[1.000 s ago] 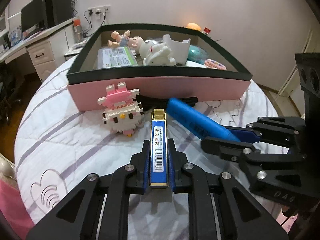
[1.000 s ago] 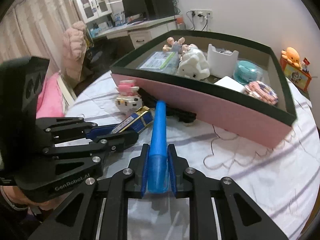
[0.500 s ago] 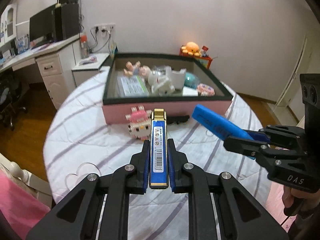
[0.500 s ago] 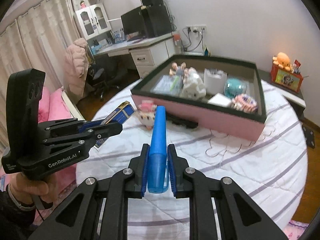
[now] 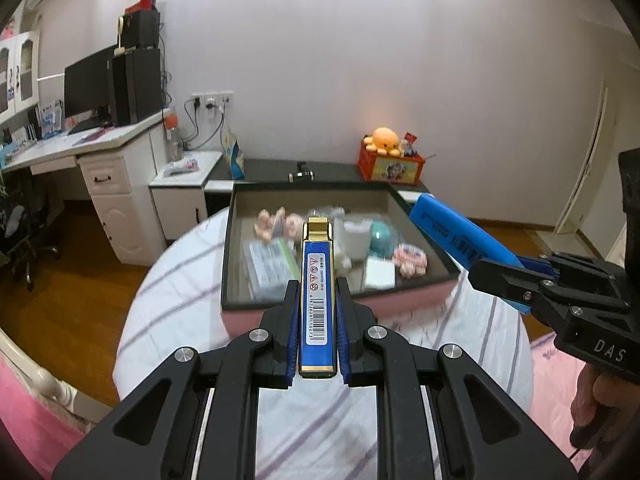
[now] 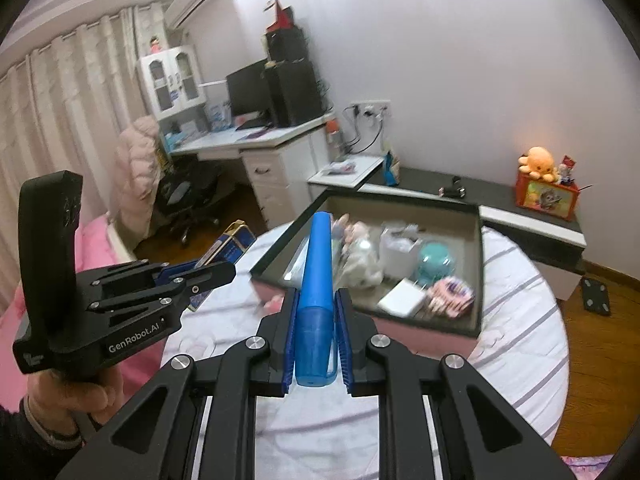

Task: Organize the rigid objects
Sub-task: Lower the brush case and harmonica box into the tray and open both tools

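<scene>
White walls, wooden floor, white desk with monitor, beige curtains.

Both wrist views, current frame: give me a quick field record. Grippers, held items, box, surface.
left gripper: shut on blue and gold box
right gripper: shut on blue marker
height: both items held in the air, above the table
pink storage box: open, on the table, holding toys and small items
table: round, white cloth with purple stripes
detail: box contents blurred
</scene>
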